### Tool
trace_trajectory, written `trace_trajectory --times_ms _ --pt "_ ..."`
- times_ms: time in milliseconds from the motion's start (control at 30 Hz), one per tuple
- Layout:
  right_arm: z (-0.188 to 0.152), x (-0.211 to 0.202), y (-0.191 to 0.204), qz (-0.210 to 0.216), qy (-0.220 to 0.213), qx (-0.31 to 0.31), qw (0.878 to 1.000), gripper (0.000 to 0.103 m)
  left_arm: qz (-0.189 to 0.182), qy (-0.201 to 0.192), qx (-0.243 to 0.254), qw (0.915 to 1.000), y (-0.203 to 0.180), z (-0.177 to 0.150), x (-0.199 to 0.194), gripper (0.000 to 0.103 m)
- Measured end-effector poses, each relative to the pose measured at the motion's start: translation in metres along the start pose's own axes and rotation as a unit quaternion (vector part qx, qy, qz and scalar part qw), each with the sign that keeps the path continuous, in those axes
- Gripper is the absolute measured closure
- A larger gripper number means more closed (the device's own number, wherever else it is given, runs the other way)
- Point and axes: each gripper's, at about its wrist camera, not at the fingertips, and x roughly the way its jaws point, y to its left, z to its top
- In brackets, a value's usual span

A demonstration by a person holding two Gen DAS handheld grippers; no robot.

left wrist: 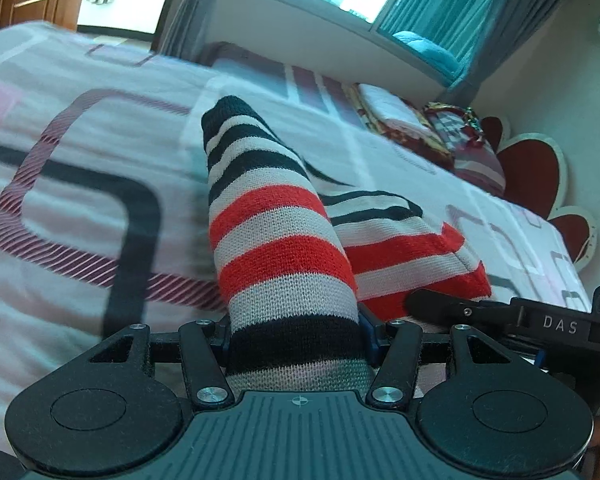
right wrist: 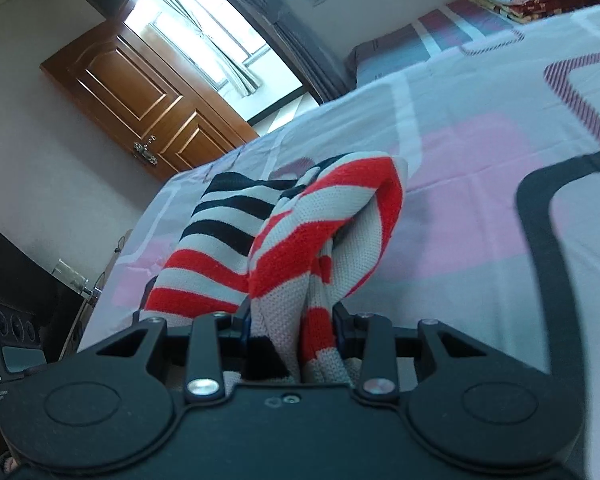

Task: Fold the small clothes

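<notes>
A big bed [left wrist: 100,208] with a pink and white sheet fills the room. Both the left hand-held gripper [left wrist: 296,340] and the right hand-held gripper [right wrist: 292,344] pinch the striped sweater [left wrist: 272,216] above it. A brown door [right wrist: 140,96] stands behind.

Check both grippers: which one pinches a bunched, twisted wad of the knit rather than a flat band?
The right gripper. Its striped knit rises in twisted folds; the left gripper clamps a smooth, flat band.
</notes>
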Motion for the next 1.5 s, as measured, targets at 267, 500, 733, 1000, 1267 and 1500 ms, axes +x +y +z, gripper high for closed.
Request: trace_trajectory --times_ms 267,500,733,1000,1267,1500 --pt "-0.017 0.029 -0.018 -0.036 0.024 0.027 0.999 0.062 -0.002 -0.011 -0.01 0.9999 0.02 -0.014 0.015 0.032" --pt "-0.006 0.006 0.003 -0.075 -0.002 -0.02 0.997 0.057 0.044 -0.089 0.032 0.9945 0.005 0.019 -0.023 0.033" --pt "0.029 0.022 0.048 -0.107 -0.053 -0.114 0.986 0.065 0.1 -0.018 0.057 0.9931 0.003 0.044 0.045 0.033" --pt "0.028 0.083 0.026 -0.176 -0.009 -0.14 0.974 0.073 0.098 -0.01 -0.035 0.9945 0.03 0.042 0.057 0.028" --pt "0.003 0.029 0.062 -0.143 -0.029 -0.175 0.974 0.071 0.091 -0.042 0.027 0.9946 0.009 -0.003 -0.016 0.028" --pt "-0.056 0.018 0.07 -0.184 -0.003 -0.22 0.958 0.075 0.098 -0.038 0.042 0.9935 0.003 -0.04 -0.022 0.021"
